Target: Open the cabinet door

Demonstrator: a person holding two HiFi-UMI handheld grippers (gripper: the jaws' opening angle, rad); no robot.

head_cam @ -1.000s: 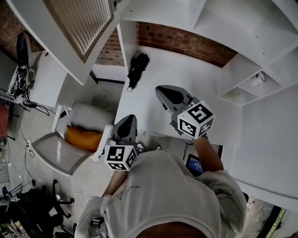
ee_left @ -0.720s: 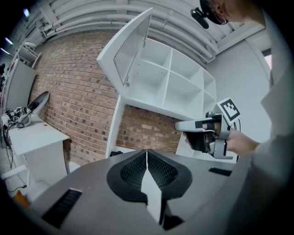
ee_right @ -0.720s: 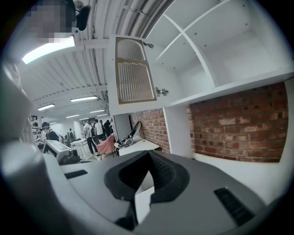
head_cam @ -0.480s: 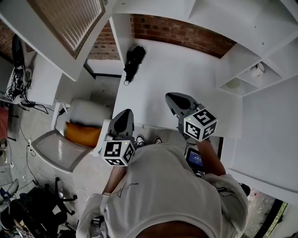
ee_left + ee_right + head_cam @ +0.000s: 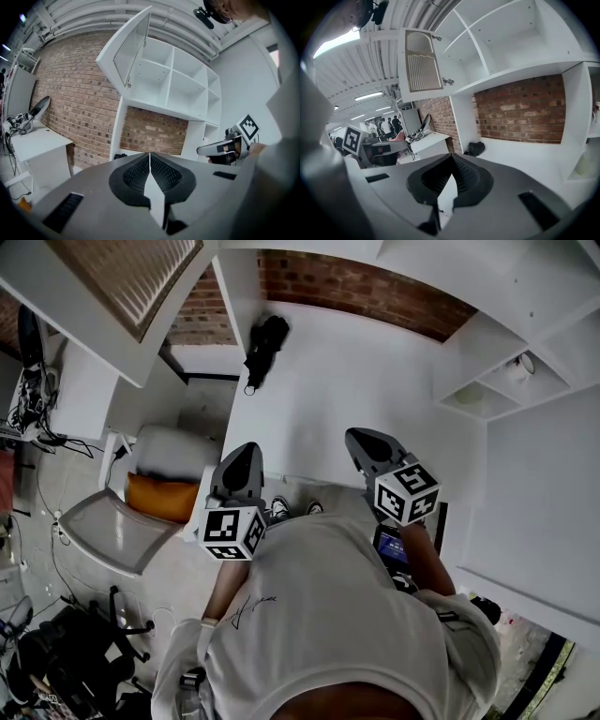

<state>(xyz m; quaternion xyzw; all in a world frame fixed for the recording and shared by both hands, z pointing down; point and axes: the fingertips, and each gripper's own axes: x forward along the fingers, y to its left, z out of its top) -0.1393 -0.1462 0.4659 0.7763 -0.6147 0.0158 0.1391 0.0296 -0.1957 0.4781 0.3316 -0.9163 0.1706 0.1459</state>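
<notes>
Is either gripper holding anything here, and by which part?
Nothing is held: the left gripper and the right gripper both have jaws closed on empty air, away from the open cabinet door.

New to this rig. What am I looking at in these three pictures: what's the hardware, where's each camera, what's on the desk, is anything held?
There is no robot here. A person holds a two-jaw tool in each hand: the left gripper and the right gripper. Each carries a marker cube as part of it. The head view looks steeply down from the person's head. The other two pictures come from cameras riding on the grippers, looking along their jaws. Both pairs of jaws are together with nothing between them. On the white desk lies a black object near the brick wall; I can't tell what it is. Above, the cabinet door already stands swung open.
</notes>
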